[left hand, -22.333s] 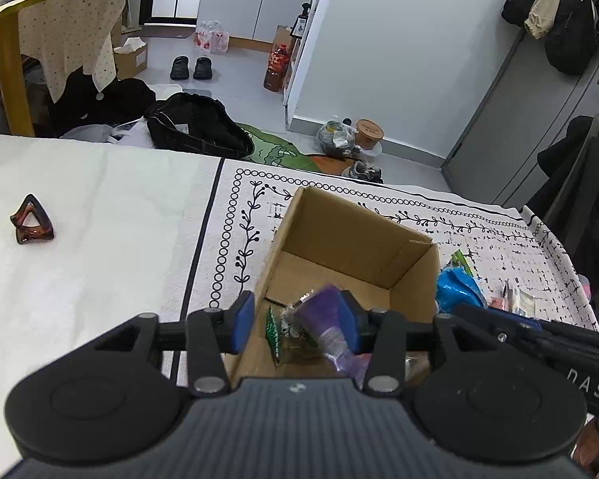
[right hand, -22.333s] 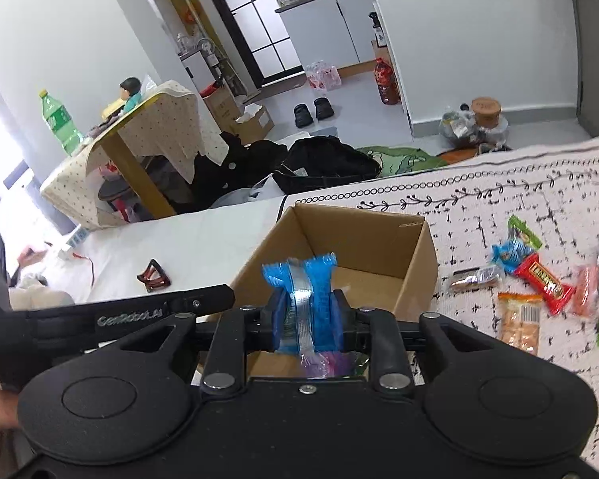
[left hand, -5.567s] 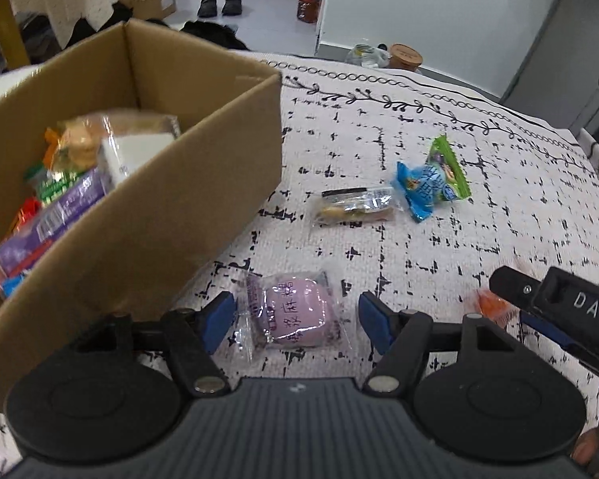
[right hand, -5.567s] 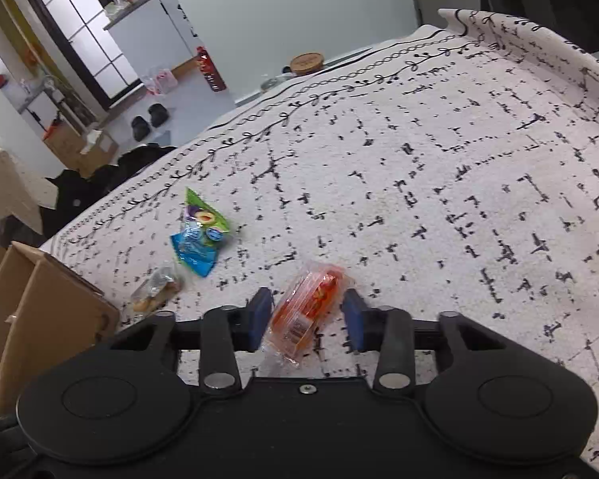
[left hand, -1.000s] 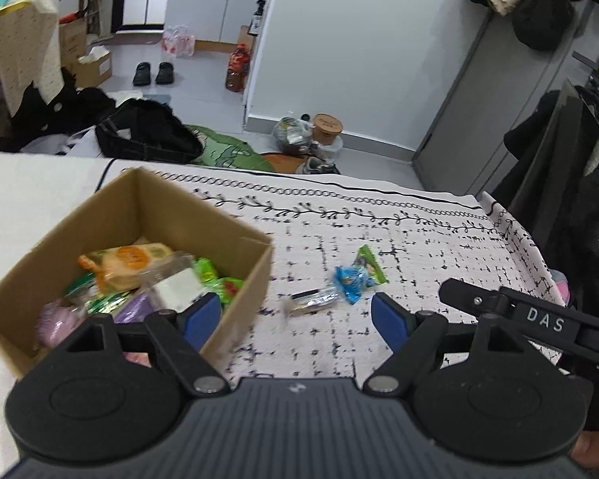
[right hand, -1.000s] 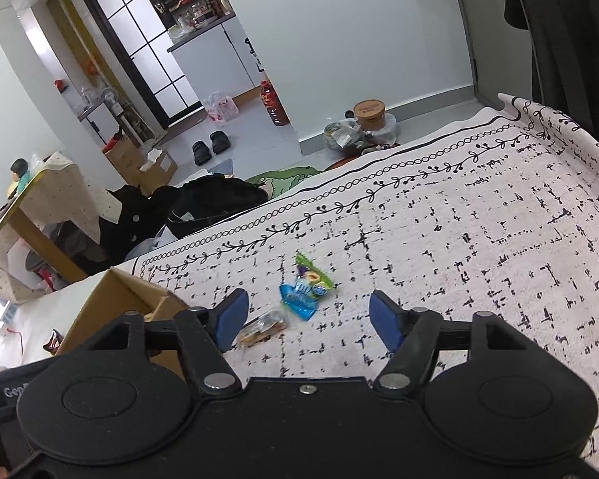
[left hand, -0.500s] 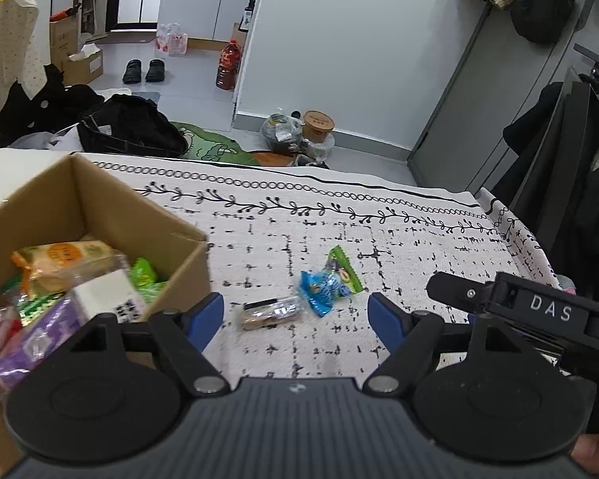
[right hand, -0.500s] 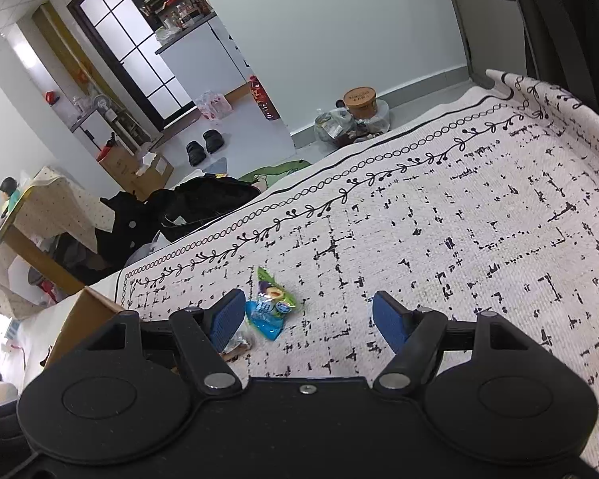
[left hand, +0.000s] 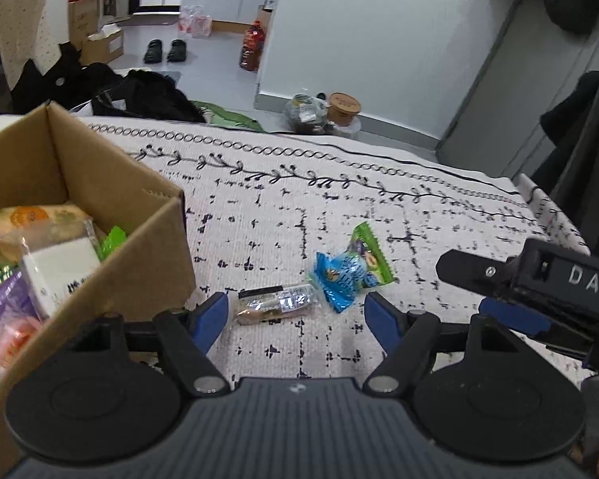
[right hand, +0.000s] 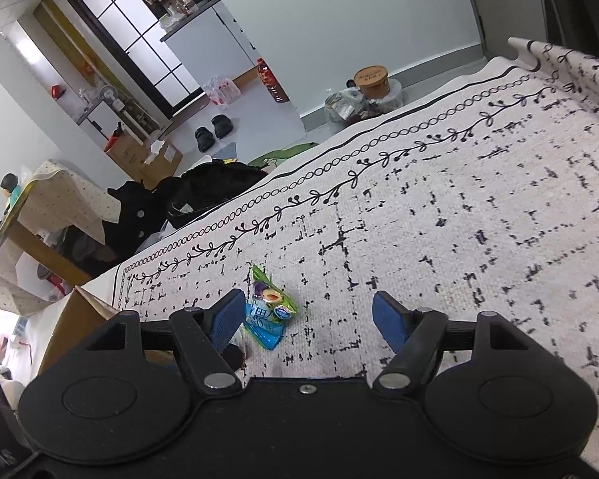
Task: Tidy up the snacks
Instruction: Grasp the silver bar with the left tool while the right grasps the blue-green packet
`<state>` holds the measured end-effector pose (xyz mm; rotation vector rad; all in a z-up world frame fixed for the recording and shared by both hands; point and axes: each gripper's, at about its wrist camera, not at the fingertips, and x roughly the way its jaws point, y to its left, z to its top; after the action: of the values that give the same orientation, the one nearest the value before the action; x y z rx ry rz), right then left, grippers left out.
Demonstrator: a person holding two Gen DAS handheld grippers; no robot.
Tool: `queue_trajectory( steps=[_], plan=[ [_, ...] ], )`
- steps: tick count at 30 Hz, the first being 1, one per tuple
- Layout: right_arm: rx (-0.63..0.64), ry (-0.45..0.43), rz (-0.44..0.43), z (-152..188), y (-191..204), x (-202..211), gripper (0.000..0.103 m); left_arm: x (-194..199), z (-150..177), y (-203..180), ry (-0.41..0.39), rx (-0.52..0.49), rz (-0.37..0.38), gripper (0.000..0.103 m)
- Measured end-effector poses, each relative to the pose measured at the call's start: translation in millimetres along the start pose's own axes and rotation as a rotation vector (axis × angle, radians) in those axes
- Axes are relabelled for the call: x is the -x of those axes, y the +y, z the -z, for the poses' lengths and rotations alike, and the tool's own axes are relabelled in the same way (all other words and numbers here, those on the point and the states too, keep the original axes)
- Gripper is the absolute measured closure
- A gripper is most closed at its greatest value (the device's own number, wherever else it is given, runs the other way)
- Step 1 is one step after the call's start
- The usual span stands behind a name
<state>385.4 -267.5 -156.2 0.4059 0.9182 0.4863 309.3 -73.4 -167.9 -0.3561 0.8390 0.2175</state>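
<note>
A cardboard box [left hand: 147, 239] holding several snack packets stands at the left on the black-and-white patterned cloth [left hand: 419, 215]. Three snacks lie on the cloth: a clear-wrapped brown bar [left hand: 275, 303], a blue packet [left hand: 339, 275] and a green packet [left hand: 369, 249] partly overlapping it. My left gripper [left hand: 297, 313] is open and empty, just above and around the brown bar. My right gripper [right hand: 309, 317] is open and empty, with the blue packet [right hand: 264, 325] and the green packet [right hand: 269, 291] near its left finger. The box corner [right hand: 80, 311] shows at the left.
The right gripper's body [left hand: 539, 283] reaches in from the right in the left wrist view. Beyond the table's far edge are a black bag [left hand: 147, 95], shoes [left hand: 165, 50], a bottle [left hand: 251, 46] and a round tub [left hand: 341, 105] on the floor.
Both grippers have come lower and closer to the three loose snacks. The left gripper has moved right, away from the box, so the brown bar now lies between its fingers.
</note>
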Motion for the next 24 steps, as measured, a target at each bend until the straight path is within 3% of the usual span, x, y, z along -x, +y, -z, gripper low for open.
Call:
queue_trajectory(
  steps=[16, 20, 23, 24],
  plan=[
    [0.024, 0.067, -0.053, -1.8, 6.9, -36.5, 0.033, -26.9, 12.9, 1.2, -0.029, 0.099, -0.076, 0.030],
    [0.037, 0.084, -0.066, -0.5, 12.8, -46.5, 0.033, -27.0, 13.9, 1.6, -0.047, 0.106, -0.097, 0.042],
    [0.047, 0.088, -0.066, -0.2, 15.3, -51.5, 0.045, -27.0, 11.3, 5.2, -0.053, 0.126, -0.098, 0.048],
    [0.049, 0.093, -0.061, 0.0, 16.4, -52.9, 0.057, -26.7, 10.7, 5.9, -0.053, 0.130, -0.097, 0.048]
  ],
)
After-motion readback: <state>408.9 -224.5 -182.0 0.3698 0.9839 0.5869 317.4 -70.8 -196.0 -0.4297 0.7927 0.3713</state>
